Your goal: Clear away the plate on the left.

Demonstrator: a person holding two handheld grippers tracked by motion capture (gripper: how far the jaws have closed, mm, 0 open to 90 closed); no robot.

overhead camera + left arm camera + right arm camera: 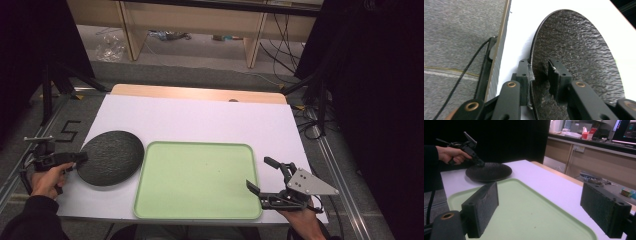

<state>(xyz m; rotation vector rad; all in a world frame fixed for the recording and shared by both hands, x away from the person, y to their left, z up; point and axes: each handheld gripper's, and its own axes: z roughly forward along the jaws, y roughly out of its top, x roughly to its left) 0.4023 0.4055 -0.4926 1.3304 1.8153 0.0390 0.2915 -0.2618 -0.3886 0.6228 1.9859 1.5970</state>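
My left tool (pixel 540 72) straddles the near rim of the dark plate (pixel 576 47), jaws not yet pinching it. I should seat the rim deep, squeeze firmly, then lift level. My right tool (pixel 270 176) waits spread beside the green tray (pixel 200 210).

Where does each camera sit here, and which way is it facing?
High view: above the person's side, looking forward and down on the white table, green tray and dark plate; both forearms enter below.
Left gripper view: on the left hand-held gripper, looking along its jaws, which straddle the plate's rim.
Right gripper view: on the right hand-held gripper, jaws wide, facing across the tray toward the plate and the left hand.
All three views share the plate.
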